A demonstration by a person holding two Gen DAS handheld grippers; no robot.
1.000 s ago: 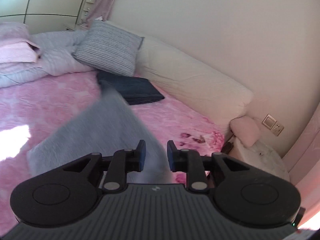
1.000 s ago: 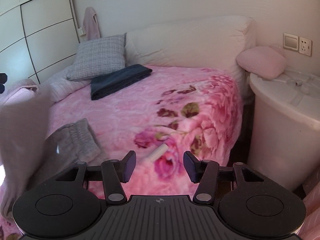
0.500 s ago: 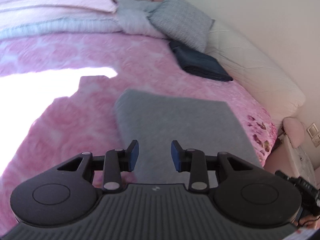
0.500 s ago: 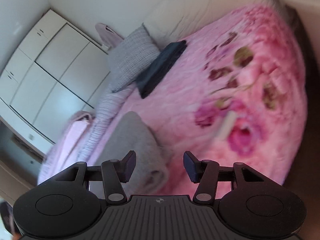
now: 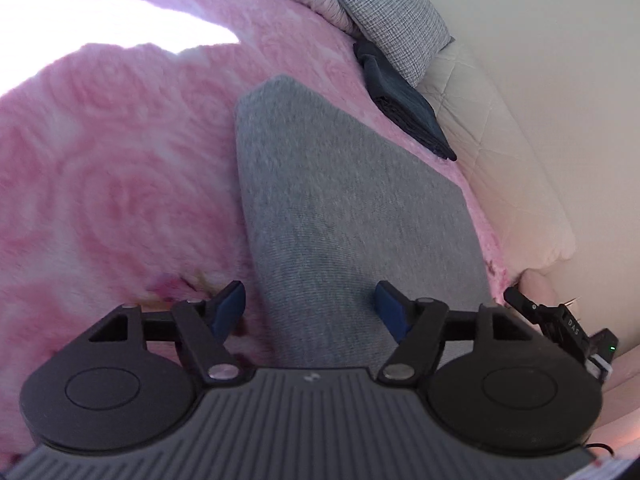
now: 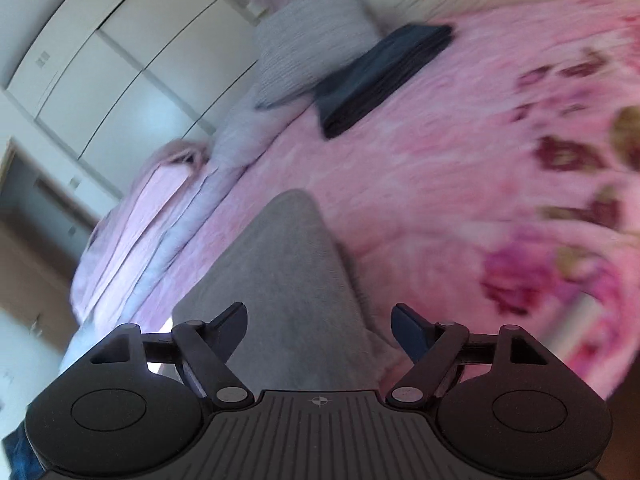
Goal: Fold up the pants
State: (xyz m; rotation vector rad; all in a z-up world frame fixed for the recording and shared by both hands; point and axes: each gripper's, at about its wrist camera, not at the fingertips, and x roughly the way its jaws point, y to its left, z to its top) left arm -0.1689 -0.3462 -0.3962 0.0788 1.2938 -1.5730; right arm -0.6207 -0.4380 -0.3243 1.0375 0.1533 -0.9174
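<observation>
Grey pants (image 5: 344, 200) lie folded flat in a long panel on the pink bed cover (image 5: 112, 184). My left gripper (image 5: 310, 308) hovers open over the near end of the panel, fingers spread wide, nothing between them. In the right wrist view the same grey pants (image 6: 288, 280) run away from me, and my right gripper (image 6: 318, 326) is open above their near end, empty. The other gripper's black body (image 5: 560, 324) shows at the right edge of the left wrist view.
A folded dark blue garment (image 5: 404, 104) lies near a grey checked pillow (image 5: 396, 20) and a cream bolster (image 5: 500, 140) at the head. Folded pink and striped bedding (image 6: 152, 220) sits at the left, white wardrobe doors (image 6: 120, 60) behind. Floral print (image 6: 560, 200) covers the bed's right side.
Both grippers tilted down onto the bed and closed in on the grey pants. The pants dropped from hanging to lying flat. My left gripper's fingers spread much wider.
</observation>
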